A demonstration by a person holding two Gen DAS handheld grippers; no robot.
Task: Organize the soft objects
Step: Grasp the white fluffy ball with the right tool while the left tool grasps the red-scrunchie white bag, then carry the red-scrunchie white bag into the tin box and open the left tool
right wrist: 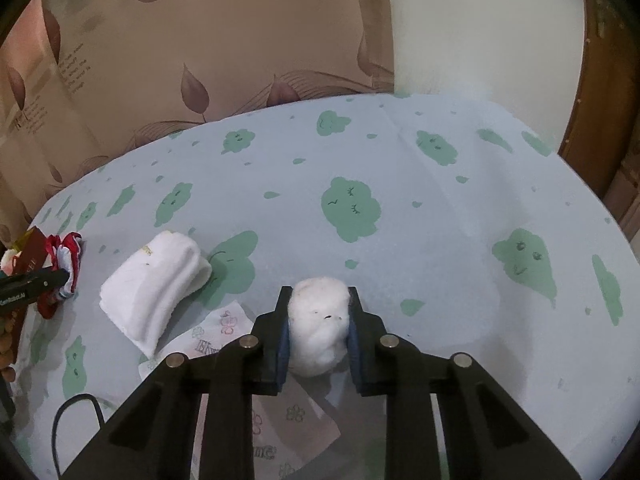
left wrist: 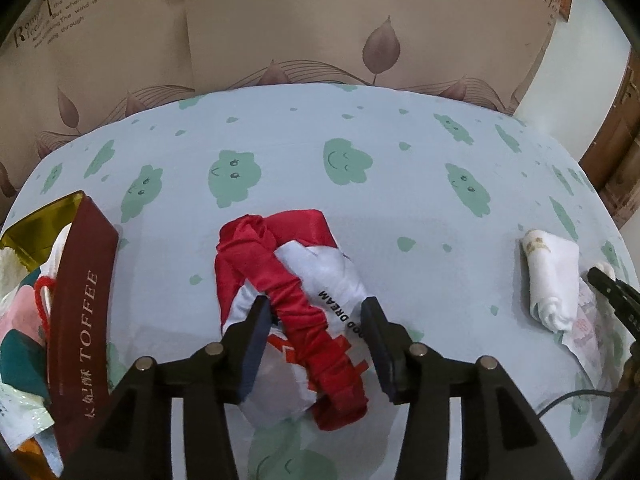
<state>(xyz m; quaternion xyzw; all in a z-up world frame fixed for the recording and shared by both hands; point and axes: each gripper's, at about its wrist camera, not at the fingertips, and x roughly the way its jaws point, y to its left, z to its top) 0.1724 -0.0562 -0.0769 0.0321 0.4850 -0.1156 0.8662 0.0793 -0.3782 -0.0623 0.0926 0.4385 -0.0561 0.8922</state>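
At lower centre of the left wrist view, the left gripper (left wrist: 316, 312) is spread open around a red-and-white cloth (left wrist: 288, 304) printed "DREAM". "TOFFEE" is read on a maroon box (left wrist: 82, 320) at left. A white cotton ball (right wrist: 318, 326) is clamped by the right gripper (right wrist: 319, 312) at lower centre of the right wrist view.

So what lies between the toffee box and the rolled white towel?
In the left wrist view, the red-and-white cloth bundle lies between the toffee box and the towel, on the sheet.
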